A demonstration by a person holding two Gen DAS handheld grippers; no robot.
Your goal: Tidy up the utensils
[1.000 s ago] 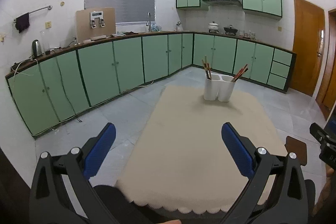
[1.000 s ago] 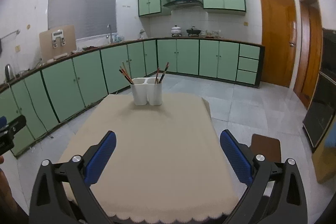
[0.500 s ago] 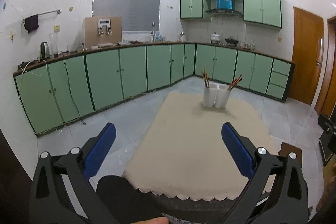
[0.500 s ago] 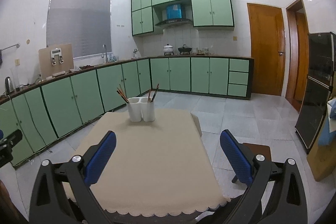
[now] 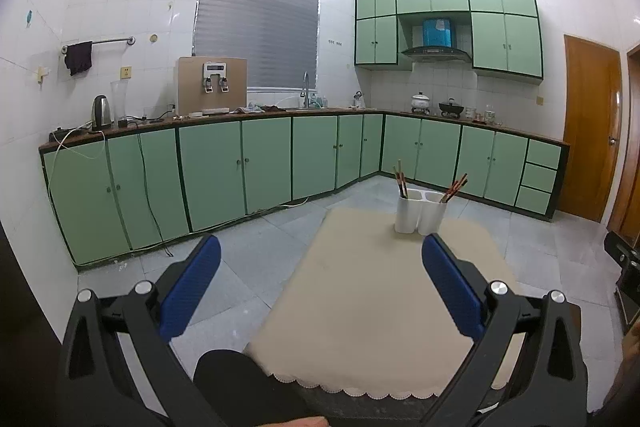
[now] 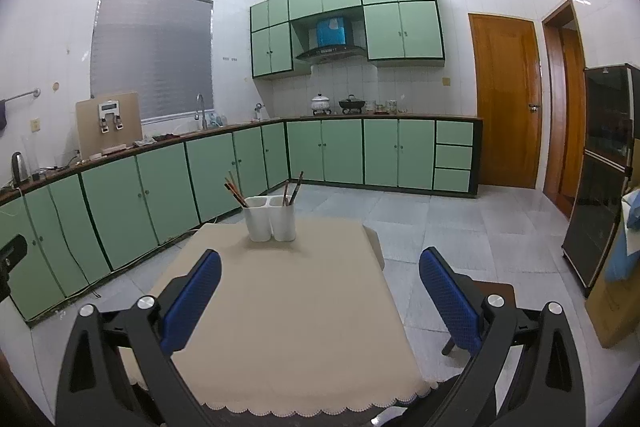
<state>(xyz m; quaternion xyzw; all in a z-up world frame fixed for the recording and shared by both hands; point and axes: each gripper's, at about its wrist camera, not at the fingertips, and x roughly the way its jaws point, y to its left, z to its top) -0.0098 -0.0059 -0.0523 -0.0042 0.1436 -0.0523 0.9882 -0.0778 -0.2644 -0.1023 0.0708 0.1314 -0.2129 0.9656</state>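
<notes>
Both grippers have drawn back from the utensil holder [image 6: 270, 218]; fingers spread wide, empty.

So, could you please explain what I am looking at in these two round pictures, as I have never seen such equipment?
Each picture comes from a fisheye camera on a hand-held claw; a person carries one in each hand. The left claw and the right claw are both open and hold nothing. The blue pads are their fingers. Ahead is a table under a beige cloth. At its far end stands a white two-cup holder with chopsticks in both cups. Green cabinets line the walls.
</notes>
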